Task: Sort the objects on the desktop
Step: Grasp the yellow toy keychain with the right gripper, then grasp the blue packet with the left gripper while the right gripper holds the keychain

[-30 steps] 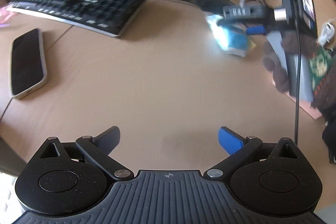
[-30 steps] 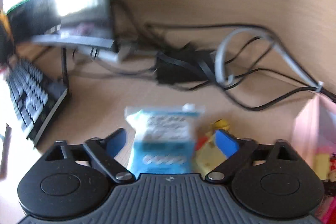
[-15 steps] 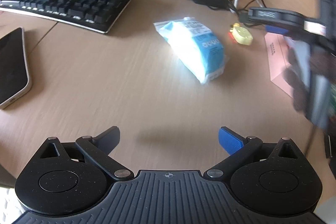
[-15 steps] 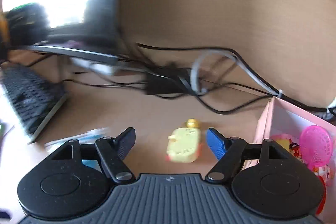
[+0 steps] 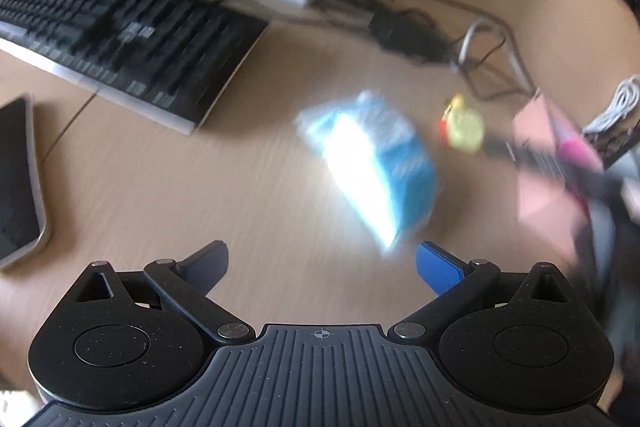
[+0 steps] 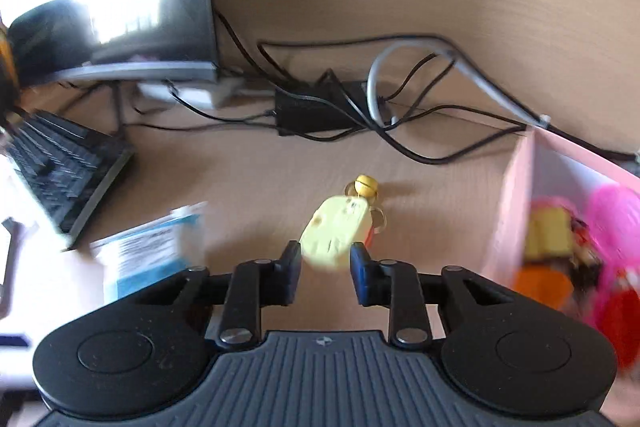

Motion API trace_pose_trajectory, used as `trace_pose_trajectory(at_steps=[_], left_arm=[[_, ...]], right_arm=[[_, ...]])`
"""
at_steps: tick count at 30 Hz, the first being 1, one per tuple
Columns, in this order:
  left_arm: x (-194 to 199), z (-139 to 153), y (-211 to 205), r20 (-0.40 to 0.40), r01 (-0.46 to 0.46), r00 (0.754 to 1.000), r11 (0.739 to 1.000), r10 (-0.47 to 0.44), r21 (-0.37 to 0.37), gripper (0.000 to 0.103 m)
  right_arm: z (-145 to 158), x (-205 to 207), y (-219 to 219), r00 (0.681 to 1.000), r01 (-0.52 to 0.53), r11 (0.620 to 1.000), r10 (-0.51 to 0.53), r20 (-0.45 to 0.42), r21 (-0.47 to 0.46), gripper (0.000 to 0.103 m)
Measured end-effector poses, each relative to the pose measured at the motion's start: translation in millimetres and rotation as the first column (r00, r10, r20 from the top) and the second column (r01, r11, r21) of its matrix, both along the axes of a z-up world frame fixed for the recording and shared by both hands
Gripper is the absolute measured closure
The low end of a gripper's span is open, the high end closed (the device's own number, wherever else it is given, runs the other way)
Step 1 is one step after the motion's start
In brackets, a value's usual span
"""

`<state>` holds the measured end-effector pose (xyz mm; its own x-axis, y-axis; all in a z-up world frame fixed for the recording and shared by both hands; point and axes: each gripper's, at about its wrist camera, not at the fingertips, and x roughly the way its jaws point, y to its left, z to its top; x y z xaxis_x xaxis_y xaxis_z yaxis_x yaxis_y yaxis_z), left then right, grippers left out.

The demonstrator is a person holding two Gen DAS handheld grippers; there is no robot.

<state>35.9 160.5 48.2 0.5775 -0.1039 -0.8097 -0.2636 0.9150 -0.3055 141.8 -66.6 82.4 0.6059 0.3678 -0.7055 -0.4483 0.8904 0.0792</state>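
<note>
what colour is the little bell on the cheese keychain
Golden yellow; the bell on the cheese keychain shows best in the right wrist view.

Surface point(image 6: 256, 187): light wood grain; keyboard point(image 5: 120, 39) blk; packet point(image 5: 372, 167) blue/white w/ print; charm point(image 6: 336, 231) pale yellow, gold bell; box point(image 6: 516, 203) pink; tong pads point(image 6: 362, 273) blue; cables point(image 6: 400, 131) blk, one grey.
</note>
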Motion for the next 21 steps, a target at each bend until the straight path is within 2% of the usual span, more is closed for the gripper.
trace_pose_trajectory(at_steps=[3,7,9,11,13,15,16,18,21], left_arm=[[27,0,-11,0.023,0.018,1.000,1.000,-0.018,-0.017,0.000],[68,-17,-24,-0.036,-0.035,0.999,0.999,0.034,-0.011,0.000],[78,-22,-29,-0.043,-0.045,0.998,0.999,0.047,0.028,0.001],[84,-24,-36,-0.029,-0.045,0.998,0.997,0.047,0.070,0.001],[86,-24,-39,-0.010,-0.041,0.999,0.995,0.043,0.092,0.005],[86,-21,-43,0.008,-0.029,1.000,0.994,0.029,0.108,0.016],[84,-19,-46,0.018,-0.021,1.000,0.992,0.019,0.123,0.020],[80,-14,-54,0.040,0.006,0.999,0.988,-0.012,0.152,0.039],[70,-10,-65,0.047,0.047,0.997,0.979,-0.057,0.198,0.043]], right_arm=[[16,-31,-29,1.000,0.014,0.999,-0.014,0.009,0.033,0.077],[22,-60,-71,0.996,0.092,0.996,-0.092,0.011,0.016,0.077],[21,-72,-91,0.990,0.138,0.990,-0.138,0.023,-0.011,0.077],[20,-82,-110,0.984,0.176,0.984,-0.175,0.027,-0.030,0.070],[17,-92,-127,0.977,0.214,0.976,-0.213,0.031,-0.047,0.055],[13,-101,-143,0.969,0.246,0.967,-0.245,0.031,-0.059,0.050],[11,-105,-150,0.966,0.258,0.964,-0.257,0.024,-0.063,0.050],[7,-106,-157,0.962,0.272,0.960,-0.272,0.008,-0.068,0.050],[4,-106,-161,0.964,0.265,0.962,-0.266,-0.001,-0.070,0.049]])
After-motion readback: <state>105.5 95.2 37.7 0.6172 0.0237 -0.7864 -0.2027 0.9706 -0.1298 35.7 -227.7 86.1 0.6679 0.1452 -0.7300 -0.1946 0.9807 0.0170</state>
